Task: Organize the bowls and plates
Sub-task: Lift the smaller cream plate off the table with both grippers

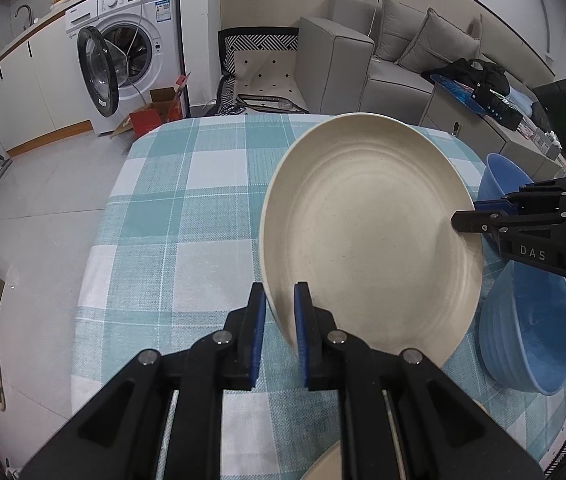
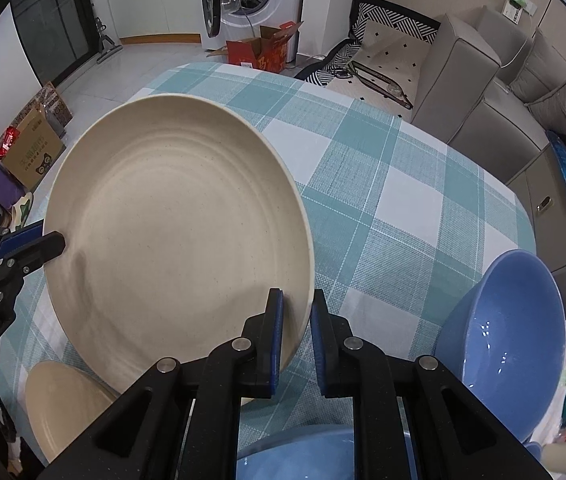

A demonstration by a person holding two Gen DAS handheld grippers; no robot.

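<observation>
**Inspector:** Your left gripper (image 1: 279, 332) has its blue-padded jaws set on either side of the rim of the large round cream plate (image 1: 367, 236), lower centre of the left wrist view. The plate is tilted, raised off the teal-and-white checked tablecloth (image 1: 171, 216).

**Operator:** And the other one?

**Inspector:** Your right gripper (image 2: 297, 340) straddles the opposite rim of that same plate (image 2: 175, 236), lower centre of the right wrist view. Its left pad lies against the plate's inner face; the right pad stands slightly off the outer face, so I cannot tell whether it grips firmly.

**Operator:** What else is on the table?

**Inspector:** A blue ribbed bowl (image 1: 531, 336) sits at lower right of the left view, a second blue bowl (image 1: 499, 180) behind it. A second cream plate (image 2: 63, 404) lies flat at lower left of the right view. A white washing machine (image 1: 131, 52), door open, stands at upper left.
</observation>
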